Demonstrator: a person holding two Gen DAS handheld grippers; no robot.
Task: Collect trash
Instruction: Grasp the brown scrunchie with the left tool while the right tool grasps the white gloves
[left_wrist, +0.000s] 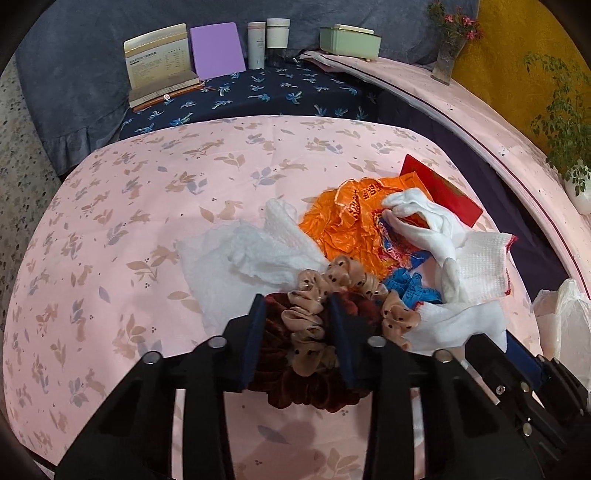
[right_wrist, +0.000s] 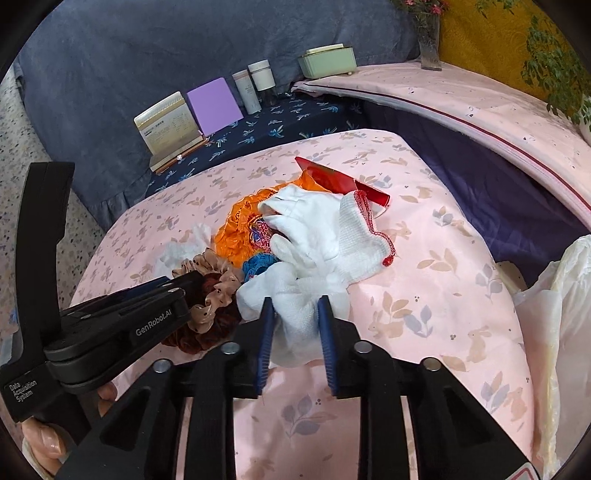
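Note:
A heap lies on the pink rabbit-print table (left_wrist: 110, 229): white tissue (left_wrist: 236, 258), an orange plastic bag (left_wrist: 354, 221), a red packet (left_wrist: 443, 188), a blue scrap (left_wrist: 406, 288), white gloves (left_wrist: 443, 236), a tan dotted scrunchie (left_wrist: 314, 314) and a dark red velvet scrunchie (left_wrist: 295, 384). My left gripper (left_wrist: 297, 306) straddles both scrunchies, its jaws partly closed around them. My right gripper (right_wrist: 295, 306) straddles a white glove (right_wrist: 295, 317), its fingers touching or nearly touching the cloth. The left gripper also shows in the right wrist view (right_wrist: 184, 280).
A translucent white plastic bag (right_wrist: 561, 332) hangs at the table's right edge. Behind stand a book stand (left_wrist: 162, 70), a purple card (left_wrist: 218, 50), two jars (left_wrist: 266, 40), a green box (left_wrist: 349, 42), a flower vase (left_wrist: 448, 55) and a potted plant (left_wrist: 565, 122).

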